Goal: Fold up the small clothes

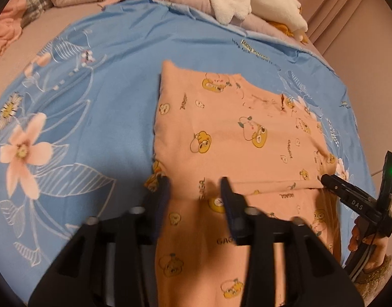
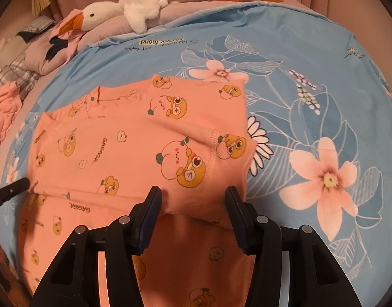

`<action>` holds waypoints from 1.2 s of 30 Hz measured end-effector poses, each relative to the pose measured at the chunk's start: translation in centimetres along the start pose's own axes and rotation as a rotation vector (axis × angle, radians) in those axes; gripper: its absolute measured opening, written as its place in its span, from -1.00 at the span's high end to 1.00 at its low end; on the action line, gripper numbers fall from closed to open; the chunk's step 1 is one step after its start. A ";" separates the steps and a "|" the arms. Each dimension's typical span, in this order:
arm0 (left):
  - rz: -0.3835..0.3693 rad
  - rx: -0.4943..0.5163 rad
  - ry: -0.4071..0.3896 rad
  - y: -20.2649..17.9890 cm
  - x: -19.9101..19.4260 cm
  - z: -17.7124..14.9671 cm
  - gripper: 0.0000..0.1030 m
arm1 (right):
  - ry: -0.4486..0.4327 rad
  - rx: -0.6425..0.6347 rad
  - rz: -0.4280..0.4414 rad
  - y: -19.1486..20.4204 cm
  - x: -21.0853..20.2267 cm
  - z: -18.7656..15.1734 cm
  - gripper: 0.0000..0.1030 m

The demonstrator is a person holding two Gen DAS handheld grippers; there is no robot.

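Note:
A small pink garment [image 1: 234, 138] with yellow cartoon prints lies folded on the blue flowered sheet [image 1: 93, 117]; it also shows in the right wrist view [image 2: 134, 148]. My left gripper [image 1: 194, 186] is open, its fingers standing over the near fold edge at the garment's left side. My right gripper [image 2: 193, 195] is open over the fold edge at the garment's right corner. The right gripper also shows in the left wrist view [image 1: 331, 180], at the garment's right edge. The tip of the left gripper shows in the right wrist view [image 2: 19, 185], at the garment's left edge.
A white plush goose [image 2: 144, 5] lies on a mauve quilt [image 2: 111, 29] at the far side of the bed. More pink and plaid clothes [image 2: 4, 107] are piled at the far left. Pink curtains [image 1: 349, 12] hang at the far right.

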State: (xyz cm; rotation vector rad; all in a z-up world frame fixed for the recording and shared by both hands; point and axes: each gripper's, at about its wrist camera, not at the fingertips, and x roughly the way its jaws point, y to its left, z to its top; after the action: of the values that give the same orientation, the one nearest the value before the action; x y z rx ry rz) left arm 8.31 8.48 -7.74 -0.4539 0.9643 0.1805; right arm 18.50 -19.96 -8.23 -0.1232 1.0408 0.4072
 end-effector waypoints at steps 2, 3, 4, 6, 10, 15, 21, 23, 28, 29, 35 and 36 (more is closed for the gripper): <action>0.002 0.013 -0.038 -0.3 -1.3 -0.2 -0.40 | -0.024 0.007 -0.011 -0.2 -1.0 0.1 -0.02; -0.005 0.018 -0.053 -0.4 -2.0 -0.2 -0.41 | -0.046 0.009 -0.016 -0.3 -1.7 0.1 -0.07; -0.022 0.016 -0.062 -0.5 -2.7 -0.3 -0.43 | -0.069 0.013 -0.017 -0.4 -2.6 0.1 -0.22; -0.061 -0.007 -0.068 -0.4 -3.7 -0.4 -0.61 | -0.110 0.017 -0.017 -0.5 -4.2 0.1 -0.49; -0.103 -0.020 -0.094 -0.6 -5.7 -1.2 -0.72 | -0.179 -0.034 -0.046 0.4 -7.0 -0.1 -0.52; -0.081 0.007 -0.116 -0.8 -7.4 -2.4 -0.79 | -0.232 -0.055 -0.042 1.2 -9.2 -0.7 -0.66; -0.057 0.000 -0.098 0.7 -7.4 -4.5 -0.79 | -0.255 -0.050 -0.024 1.4 -10.1 -1.4 -0.68; -0.067 -0.015 -0.067 1.3 -7.0 -5.4 -0.79 | -0.253 -0.045 -0.011 1.4 -10.3 -1.7 -0.68; -0.071 -0.024 -0.006 1.9 -6.1 -7.6 -0.77 | -0.254 -0.031 -0.004 1.5 -10.8 -2.4 -0.68; -0.072 -0.019 0.000 1.8 -6.0 -7.9 -0.77 | -0.255 -0.028 -0.003 1.5 -10.9 -2.5 -0.68; -0.083 -0.022 0.042 2.1 -5.6 -9.8 -0.74 | -0.266 -0.021 0.011 1.5 -11.5 -3.1 -0.68; -0.085 -0.030 0.056 2.2 -5.4 -10.2 -0.69 | -0.266 -0.020 0.012 1.5 -11.5 -3.2 -0.68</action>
State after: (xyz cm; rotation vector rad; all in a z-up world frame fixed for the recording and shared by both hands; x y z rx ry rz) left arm -3.11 6.13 -8.90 -0.5289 0.9961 0.1062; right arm 10.29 -22.61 0.14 -0.0781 0.7762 0.4323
